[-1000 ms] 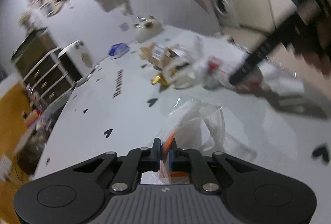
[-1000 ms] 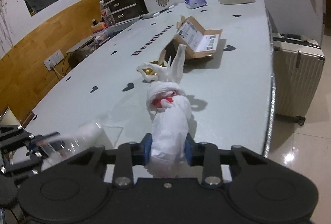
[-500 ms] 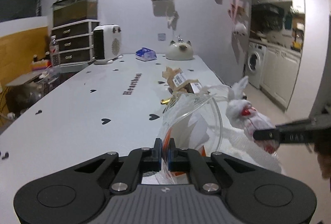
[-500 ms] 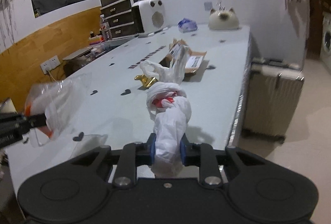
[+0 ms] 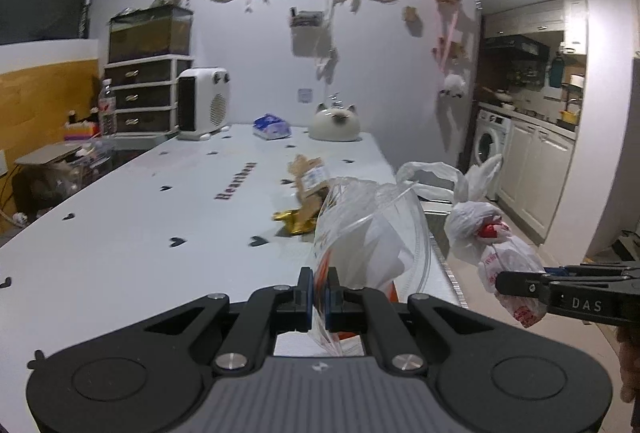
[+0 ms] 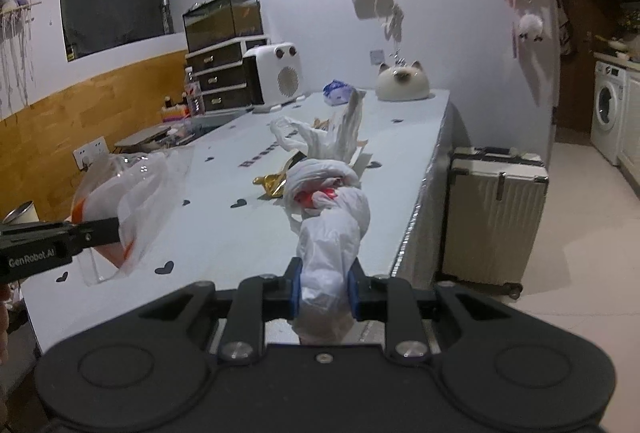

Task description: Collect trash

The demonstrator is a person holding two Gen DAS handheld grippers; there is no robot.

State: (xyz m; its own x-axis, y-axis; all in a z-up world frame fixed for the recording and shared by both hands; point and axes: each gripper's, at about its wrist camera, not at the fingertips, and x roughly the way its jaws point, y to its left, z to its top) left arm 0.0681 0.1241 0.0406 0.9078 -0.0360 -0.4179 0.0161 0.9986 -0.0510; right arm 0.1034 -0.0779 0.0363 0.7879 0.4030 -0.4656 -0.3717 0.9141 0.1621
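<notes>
We're looking at matte black grippers with silver screws and blue pads; the left gripper [image 5: 317,299] is showing "GenRobot.AI" lettering, the right gripper [image 6: 323,288] "DAS" in white.

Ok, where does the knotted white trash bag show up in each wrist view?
Left wrist: the knotted white trash bag hangs at right, clamped in the right hand-held gripper coming in from the edge.
Right wrist: the same bag sits centre, rising from between this gripper's own fingers.
Shared landmark: the cat-shaped ornament at the table's far end.
</notes>
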